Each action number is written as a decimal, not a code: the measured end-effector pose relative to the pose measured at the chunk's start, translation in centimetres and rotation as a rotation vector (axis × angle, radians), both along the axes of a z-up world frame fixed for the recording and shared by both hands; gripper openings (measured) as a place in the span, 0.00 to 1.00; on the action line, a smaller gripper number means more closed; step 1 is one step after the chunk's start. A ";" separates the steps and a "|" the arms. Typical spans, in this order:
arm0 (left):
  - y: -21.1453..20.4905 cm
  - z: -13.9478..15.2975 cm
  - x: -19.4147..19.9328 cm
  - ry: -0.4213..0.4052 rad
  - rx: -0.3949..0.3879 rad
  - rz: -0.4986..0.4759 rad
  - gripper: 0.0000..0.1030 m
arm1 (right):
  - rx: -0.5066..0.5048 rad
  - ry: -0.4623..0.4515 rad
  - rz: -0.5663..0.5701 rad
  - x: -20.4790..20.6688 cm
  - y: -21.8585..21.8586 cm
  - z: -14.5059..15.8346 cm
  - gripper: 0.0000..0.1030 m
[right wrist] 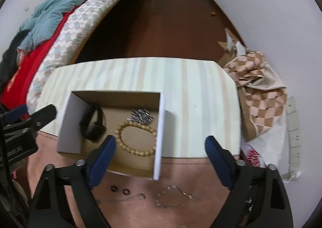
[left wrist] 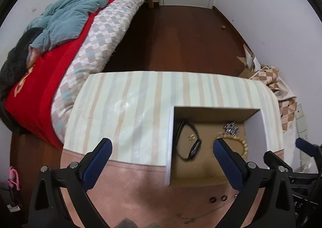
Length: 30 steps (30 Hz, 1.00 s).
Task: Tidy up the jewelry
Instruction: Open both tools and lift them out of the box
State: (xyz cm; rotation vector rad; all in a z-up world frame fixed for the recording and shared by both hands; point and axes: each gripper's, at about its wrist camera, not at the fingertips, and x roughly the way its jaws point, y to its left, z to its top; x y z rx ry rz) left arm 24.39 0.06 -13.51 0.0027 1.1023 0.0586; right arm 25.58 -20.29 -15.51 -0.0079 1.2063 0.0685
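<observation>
Now both claws, the left gripper (left wrist: 162,152) and right gripper (right wrist: 161,148), are hanging wide apart, holding nothing. Still outside the cardboard box (right wrist: 161,127), the thin chain (right wrist: 173,195) is lying just beside it; pinching a bunched part should work best.

Soft, even indoor light is filling both views, leaving the white walls (left wrist: 261,6) slightly washed out and no hard glare showing. The cardboard box (right wrist: 112,99) is casting shade across its own inner walls. Fisheye distortion is bending the bed (left wrist: 84,46) and the table's edge (right wrist: 140,60), dark vignetting is ringing the corners, and a mild blur is softening everything.
</observation>
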 end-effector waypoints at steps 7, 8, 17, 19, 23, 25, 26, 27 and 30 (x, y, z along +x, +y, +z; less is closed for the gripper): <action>0.4 0.2 -2.4 -0.017 0.012 0.018 1.00 | -0.051 -0.031 -0.018 -2.4 0.6 0.2 0.97; 0.5 0.4 -2.8 -0.022 0.012 0.017 1.00 | -0.053 -0.037 -0.019 -2.7 0.7 0.5 0.97; 0.5 2.7 -6.5 -0.089 0.042 0.018 1.00 | -0.063 -0.114 -0.044 -5.7 1.0 3.6 0.97; 0.5 3.1 -7.2 -0.100 0.046 0.022 1.00 | -0.065 -0.133 -0.048 -6.5 0.9 4.3 0.97; 0.4 4.5 -9.1 -0.137 0.048 0.028 1.00 | -0.086 -0.184 -0.057 -8.3 0.8 6.1 0.97; 0.4 5.2 -9.9 -0.150 0.040 0.027 1.00 | -0.094 -0.211 -0.063 -9.2 0.7 7.2 0.97; 0.3 5.3 -10.1 -0.154 0.037 0.028 1.00 | -0.094 -0.219 -0.065 -9.5 0.6 7.5 0.97; 0.2 5.7 -10.5 -0.162 0.034 0.029 1.00 | -0.092 -0.231 -0.068 -10.0 0.5 8.1 0.97; 0.0 6.8 -11.5 -0.188 0.024 0.025 1.00 | -0.089 -0.263 -0.077 -11.3 0.2 9.5 0.97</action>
